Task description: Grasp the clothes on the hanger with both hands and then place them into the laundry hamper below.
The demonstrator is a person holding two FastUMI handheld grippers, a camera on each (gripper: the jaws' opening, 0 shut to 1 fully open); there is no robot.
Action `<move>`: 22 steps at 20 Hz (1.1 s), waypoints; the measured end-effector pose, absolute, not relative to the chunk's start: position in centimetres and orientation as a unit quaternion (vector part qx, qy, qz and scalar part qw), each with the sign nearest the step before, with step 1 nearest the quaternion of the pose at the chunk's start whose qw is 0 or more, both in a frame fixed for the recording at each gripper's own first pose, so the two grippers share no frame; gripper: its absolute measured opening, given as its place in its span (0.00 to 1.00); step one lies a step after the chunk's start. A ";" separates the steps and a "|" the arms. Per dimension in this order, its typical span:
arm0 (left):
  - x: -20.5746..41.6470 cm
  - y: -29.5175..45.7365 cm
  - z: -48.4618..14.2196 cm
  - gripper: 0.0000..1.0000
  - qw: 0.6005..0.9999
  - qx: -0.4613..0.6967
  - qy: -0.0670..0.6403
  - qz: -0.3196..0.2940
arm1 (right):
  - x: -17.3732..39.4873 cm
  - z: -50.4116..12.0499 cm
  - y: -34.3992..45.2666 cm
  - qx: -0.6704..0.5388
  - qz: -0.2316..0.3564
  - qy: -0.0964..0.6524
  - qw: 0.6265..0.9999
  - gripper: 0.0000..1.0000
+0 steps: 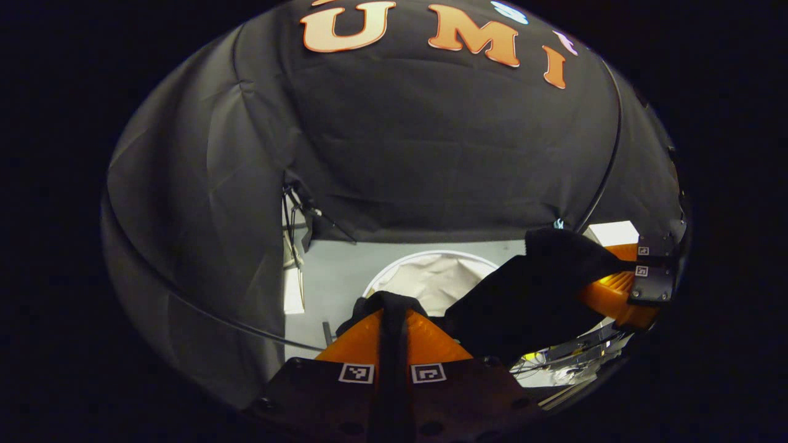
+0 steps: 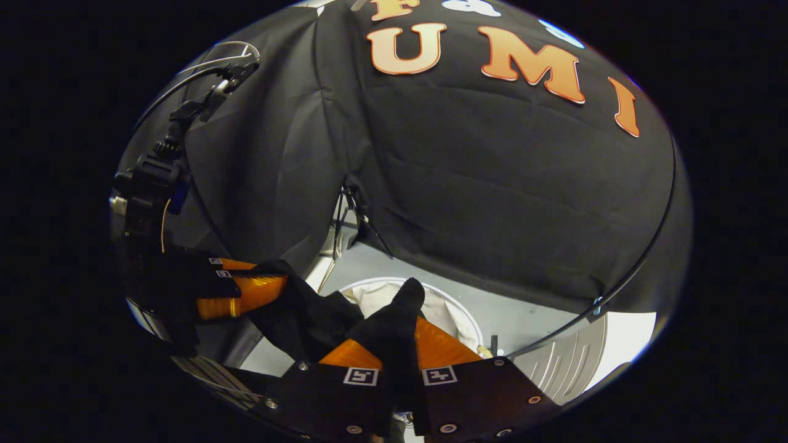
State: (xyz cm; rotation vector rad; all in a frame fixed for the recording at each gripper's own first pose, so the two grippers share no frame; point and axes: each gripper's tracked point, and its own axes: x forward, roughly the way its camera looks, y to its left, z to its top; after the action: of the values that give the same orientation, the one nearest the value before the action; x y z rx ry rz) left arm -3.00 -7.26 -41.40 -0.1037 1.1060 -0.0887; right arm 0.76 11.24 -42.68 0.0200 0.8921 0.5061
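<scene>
The left gripper (image 1: 394,314) and right gripper (image 2: 394,332) each pinch a fold of the black garment (image 1: 523,295), jaws clamped on the cloth. It sags, dark and rumpled, between them, above the white-lined laundry hamper (image 1: 431,280) on the floor beyond.

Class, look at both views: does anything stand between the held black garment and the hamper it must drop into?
Nothing visible does. The black garment hangs between both grippers above the white-lined hamper, whose open mouth lies unobstructed beneath.
</scene>
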 end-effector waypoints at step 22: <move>-7.3 -4.9 -44.0 0.99 0.809 -0.046 0.586 -0.023 | -3.6 -47.3 10.3 0.028 0.227 0.502 0.834 0.94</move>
State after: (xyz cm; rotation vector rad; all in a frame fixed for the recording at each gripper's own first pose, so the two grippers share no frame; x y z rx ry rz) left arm -7.31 -4.86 -44.05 -0.0982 1.2535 -0.0483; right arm -3.59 10.34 -47.34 0.0594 1.0630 0.4806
